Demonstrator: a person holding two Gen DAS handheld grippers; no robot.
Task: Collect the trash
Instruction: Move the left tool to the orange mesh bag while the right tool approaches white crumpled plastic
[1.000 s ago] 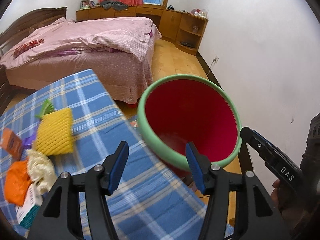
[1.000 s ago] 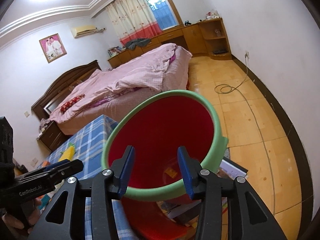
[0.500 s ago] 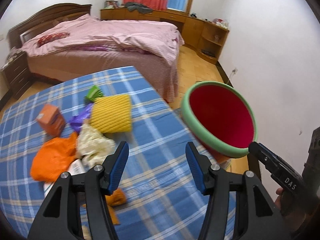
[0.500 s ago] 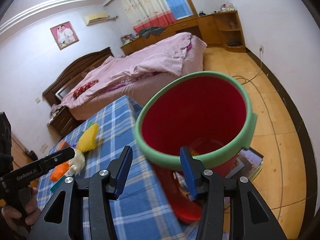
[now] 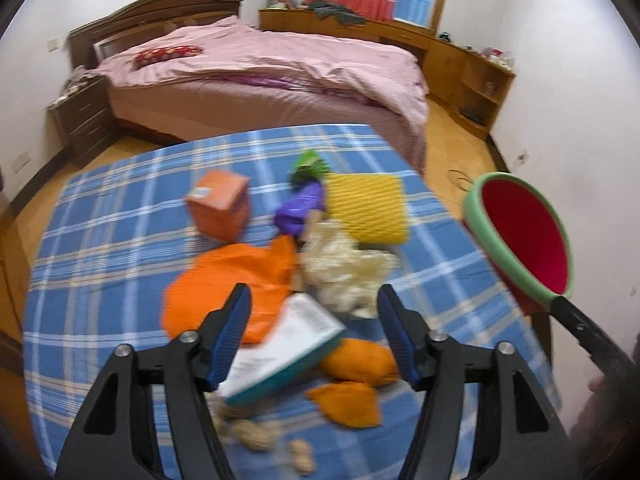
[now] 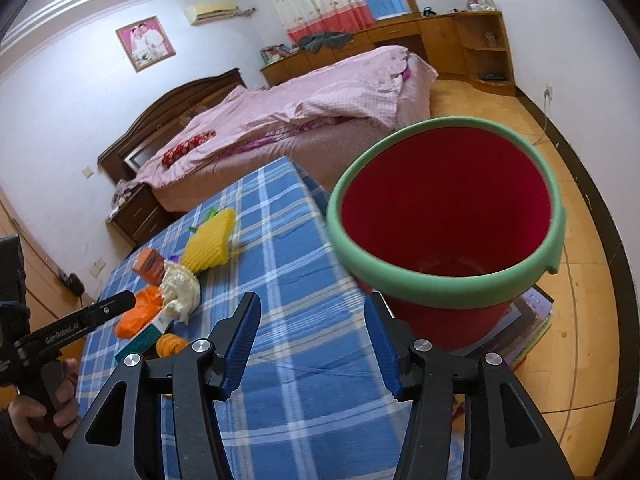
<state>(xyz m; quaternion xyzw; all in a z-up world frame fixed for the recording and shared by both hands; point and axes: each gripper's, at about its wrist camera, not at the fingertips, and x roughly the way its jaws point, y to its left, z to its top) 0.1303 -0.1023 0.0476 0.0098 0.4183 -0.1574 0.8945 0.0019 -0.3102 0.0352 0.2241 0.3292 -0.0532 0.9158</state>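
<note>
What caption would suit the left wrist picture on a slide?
Open left tongs hover over a litter pile on the blue checked cloth, a white-and-teal box between them, red bin waiting at right.

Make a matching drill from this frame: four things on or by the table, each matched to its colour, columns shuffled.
Things:
1. box
2. foam sleeve
3. bucket
4. crumpled wrap

Colours:
a. yellow
b. red with a green rim
c. cream white
d. orange

Pairs: 1-d, 2-a, 3-b, 4-c
</note>
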